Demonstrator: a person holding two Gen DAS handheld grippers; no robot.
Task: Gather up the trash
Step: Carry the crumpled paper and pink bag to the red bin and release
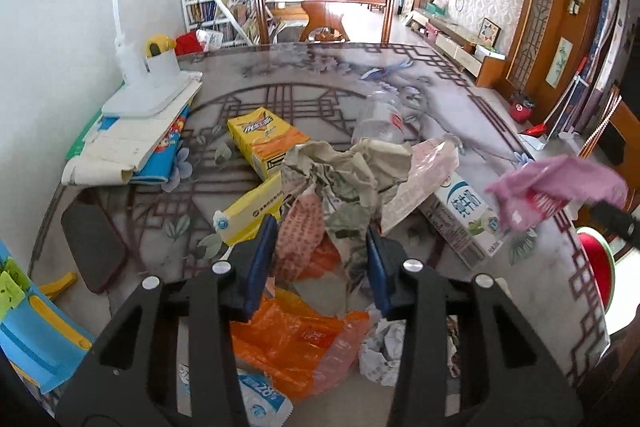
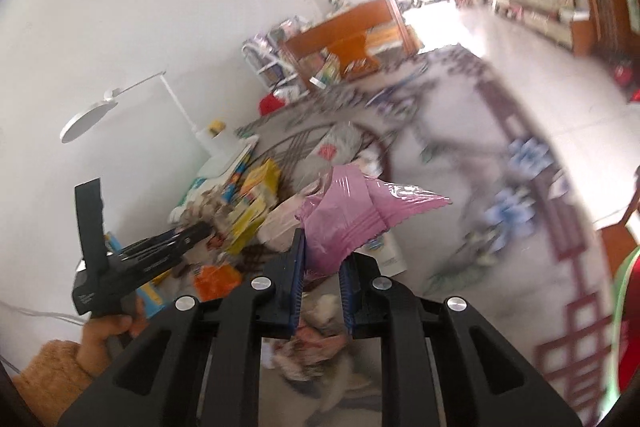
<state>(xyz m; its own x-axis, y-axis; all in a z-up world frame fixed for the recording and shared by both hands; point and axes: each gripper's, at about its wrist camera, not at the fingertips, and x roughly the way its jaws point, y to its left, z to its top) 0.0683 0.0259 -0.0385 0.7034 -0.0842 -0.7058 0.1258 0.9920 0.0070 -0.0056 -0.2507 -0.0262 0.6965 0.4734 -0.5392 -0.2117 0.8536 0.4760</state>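
A heap of trash lies on the patterned table (image 1: 320,83): crumpled newspaper (image 1: 344,175), an orange plastic bag (image 1: 296,339), two yellow cartons (image 1: 268,141), a milk carton (image 1: 464,219), a clear bottle (image 1: 380,119) and a crumpled white paper (image 1: 380,351). My left gripper (image 1: 322,259) is open, its blue pads on either side of the hanging newspaper. My right gripper (image 2: 322,259) is shut on a pink plastic wrapper (image 2: 352,215) and holds it above the table; the wrapper also shows at the right of the left wrist view (image 1: 556,191).
A white desk lamp (image 1: 144,83) stands on a stack of books at the table's left. A dark phone (image 1: 94,243) lies near the left edge. A blue-and-white packet (image 1: 256,395) lies at the near edge. A wooden chair (image 1: 324,7) stands beyond the table.
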